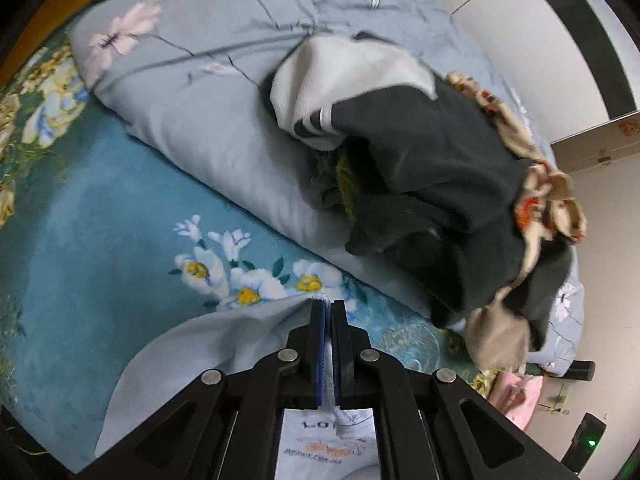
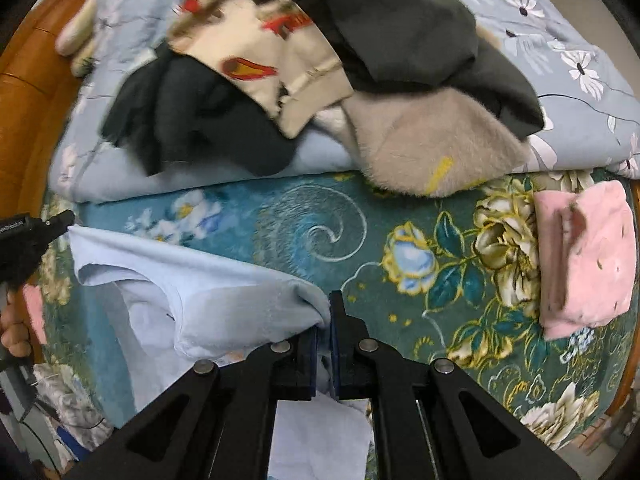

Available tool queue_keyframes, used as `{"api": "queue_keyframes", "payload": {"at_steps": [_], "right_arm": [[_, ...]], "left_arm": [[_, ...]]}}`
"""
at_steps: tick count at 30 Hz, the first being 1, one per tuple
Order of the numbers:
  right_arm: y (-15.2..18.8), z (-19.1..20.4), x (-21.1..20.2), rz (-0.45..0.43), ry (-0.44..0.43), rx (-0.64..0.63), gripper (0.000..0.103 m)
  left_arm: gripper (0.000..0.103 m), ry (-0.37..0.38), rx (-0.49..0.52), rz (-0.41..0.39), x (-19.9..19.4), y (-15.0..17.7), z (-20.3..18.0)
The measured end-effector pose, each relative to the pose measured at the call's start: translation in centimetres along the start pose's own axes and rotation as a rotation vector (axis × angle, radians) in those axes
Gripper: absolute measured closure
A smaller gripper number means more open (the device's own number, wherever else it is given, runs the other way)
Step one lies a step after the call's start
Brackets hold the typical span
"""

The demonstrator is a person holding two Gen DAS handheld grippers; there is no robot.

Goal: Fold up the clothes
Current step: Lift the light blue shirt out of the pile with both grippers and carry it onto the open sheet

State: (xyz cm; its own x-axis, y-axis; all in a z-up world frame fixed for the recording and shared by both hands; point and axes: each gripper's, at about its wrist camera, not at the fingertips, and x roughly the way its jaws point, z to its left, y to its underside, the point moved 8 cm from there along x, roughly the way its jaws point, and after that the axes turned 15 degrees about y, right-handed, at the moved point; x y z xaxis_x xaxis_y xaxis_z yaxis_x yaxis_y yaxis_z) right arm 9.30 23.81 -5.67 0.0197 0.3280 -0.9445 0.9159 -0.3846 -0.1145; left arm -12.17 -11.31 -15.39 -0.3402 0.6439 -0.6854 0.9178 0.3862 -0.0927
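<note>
A light blue T-shirt (image 2: 208, 280) hangs stretched between my two grippers above the teal floral blanket (image 2: 400, 240). My right gripper (image 2: 325, 312) is shut on one edge of it. My left gripper (image 1: 327, 308) is shut on the other edge of the light blue T-shirt (image 1: 192, 352), whose printed front shows below the jaws. The left gripper also shows at the left edge of the right wrist view (image 2: 48, 224).
A pile of unfolded clothes (image 1: 440, 168) lies on a folded grey-blue floral quilt (image 1: 208, 92): dark grey, cream, patterned and fuzzy beige (image 2: 432, 148) pieces. A folded pink garment (image 2: 588, 256) lies at the right on the blanket. A wooden bed frame (image 2: 28, 92) is at the left.
</note>
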Motion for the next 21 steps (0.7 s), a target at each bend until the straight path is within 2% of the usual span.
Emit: {"api": "queue_keyframes", "payload": {"at_steps": [6,14,16,17,18,19,20,21], "right_arm": [[-2.3,0.3,5.4,0.091,0.059,-0.014,0.098],[-3.4,1.1,10.1,0.18,0.089,0.017,0.098],[-3.5,1.2,10.2,0.183,0.09,0.009,0.096],[-3.6,1.2,10.3,0.183,0.093,0.004,0.091],[-3.6,1.2,10.3,0.182,0.096,-0.001,0.088],[-3.7,1.3,10.1,0.176,0.091,-0.007,0.076],[-3.8,1.4,10.0,0.17,0.086,-0.014,0.058],[-3.9,1.4,9.8,0.164,0.081,-0.02,0.051]], "left_arm": [[0.1,-0.038,-0.018,0.082,5.6,-1.1,2.1],[0.098,0.03,-0.032,0.141,7.1,-0.7,2.9],[0.093,0.047,-0.035,0.156,7.5,-0.6,3.1],[0.089,0.056,-0.036,0.163,7.7,-0.6,3.3],[0.077,0.066,-0.03,0.168,7.1,-0.4,3.3],[0.064,0.075,-0.023,0.173,6.6,-0.3,3.4],[0.06,0.085,-0.012,0.168,5.9,-0.3,3.5],[0.059,0.082,0.003,0.163,5.1,-0.3,3.8]]}}
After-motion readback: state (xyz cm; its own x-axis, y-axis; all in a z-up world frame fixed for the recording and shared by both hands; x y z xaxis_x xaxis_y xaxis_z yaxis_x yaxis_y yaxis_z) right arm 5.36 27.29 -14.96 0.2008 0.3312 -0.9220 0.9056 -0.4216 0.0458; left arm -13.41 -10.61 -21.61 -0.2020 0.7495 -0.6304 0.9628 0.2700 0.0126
